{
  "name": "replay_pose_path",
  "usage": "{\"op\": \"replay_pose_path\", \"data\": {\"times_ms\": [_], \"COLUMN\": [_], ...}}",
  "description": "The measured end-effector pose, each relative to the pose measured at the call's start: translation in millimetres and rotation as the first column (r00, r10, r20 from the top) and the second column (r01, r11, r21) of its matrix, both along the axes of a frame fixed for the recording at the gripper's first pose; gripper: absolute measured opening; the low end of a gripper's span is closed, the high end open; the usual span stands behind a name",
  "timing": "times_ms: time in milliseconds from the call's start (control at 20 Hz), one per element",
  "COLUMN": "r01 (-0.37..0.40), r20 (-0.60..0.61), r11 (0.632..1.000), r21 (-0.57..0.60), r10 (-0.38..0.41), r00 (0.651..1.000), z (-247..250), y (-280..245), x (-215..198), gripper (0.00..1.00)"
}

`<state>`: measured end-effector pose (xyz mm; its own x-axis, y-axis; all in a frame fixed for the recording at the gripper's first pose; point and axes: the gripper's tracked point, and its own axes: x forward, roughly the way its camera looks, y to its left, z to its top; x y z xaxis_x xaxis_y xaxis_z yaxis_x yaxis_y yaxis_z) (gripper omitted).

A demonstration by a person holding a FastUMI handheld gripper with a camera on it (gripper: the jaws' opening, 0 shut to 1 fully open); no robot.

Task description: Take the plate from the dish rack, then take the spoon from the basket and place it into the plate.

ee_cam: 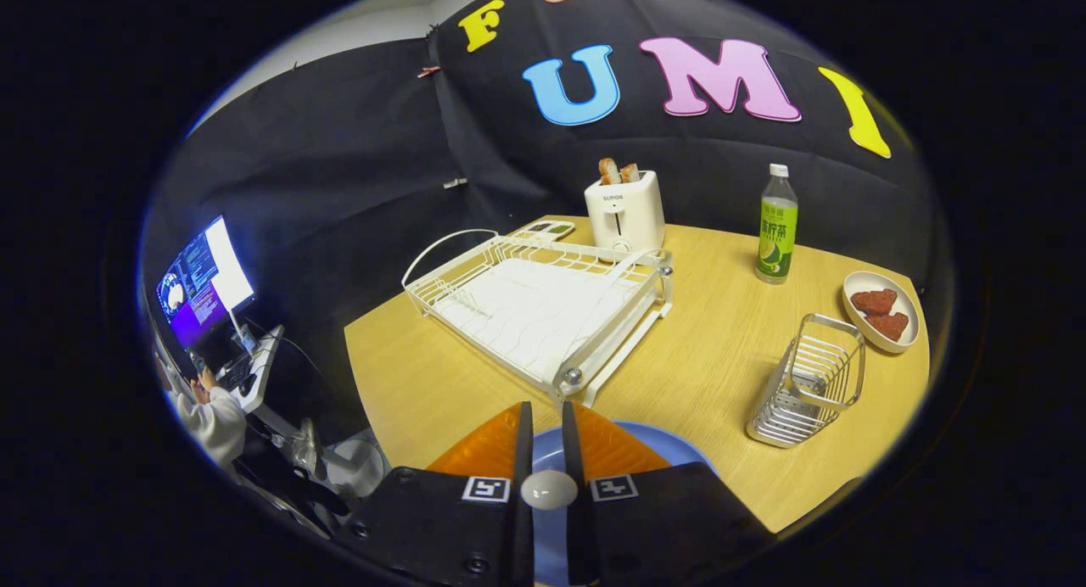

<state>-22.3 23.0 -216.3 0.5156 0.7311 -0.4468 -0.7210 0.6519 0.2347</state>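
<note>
The table (704, 375) is carrying an emptied dish rack (543, 311); the blue plate (670, 447) is lying near, under the gripper (547, 426), whose jaws are pinching the spoon (548, 489) over it. The basket (806, 383) is sitting right; only release seems left.

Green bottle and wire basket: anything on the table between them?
No. In the gripper view, the stretch of wooden table between the green bottle and the wire basket is bare.

The gripper view rides above the table's near edge (407, 375), tilted down and facing the far booth wall, with the dish rack (543, 307) close ahead.
</note>
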Motion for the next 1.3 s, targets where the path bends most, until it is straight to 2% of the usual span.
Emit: {"op": "replay_pose_path", "data": {"times_ms": [300,400,600,800,950,1100,1300], "r01": [0.034,0.034,0.044,0.058,0.102,0.187,0.320], "r20": [-0.018,-0.024,0.065,0.255,0.320,0.399,0.455], "r11": [0.999,0.999,0.998,0.991,0.991,0.980,0.947], "r21": [-0.015,-0.032,-0.055,-0.117,-0.085,-0.064,0.013], "r10": [-0.035,-0.035,-0.040,-0.026,-0.070,-0.146,-0.291], "r00": [0.999,0.999,0.997,0.967,0.945,0.905,0.842], "z": [-9.5,-11.9,7.8,39.8,77.4,122.0,186.4], "y": [-14.2,-20.4,-37.6,-46.7,-46.9,-55.8,-62.5], "x": [10.6,10.5,19.6,33.1,35.1,42.7,43.3], "gripper": [0.21,0.33,1.00,0.98,0.99,0.98,0.98]}}
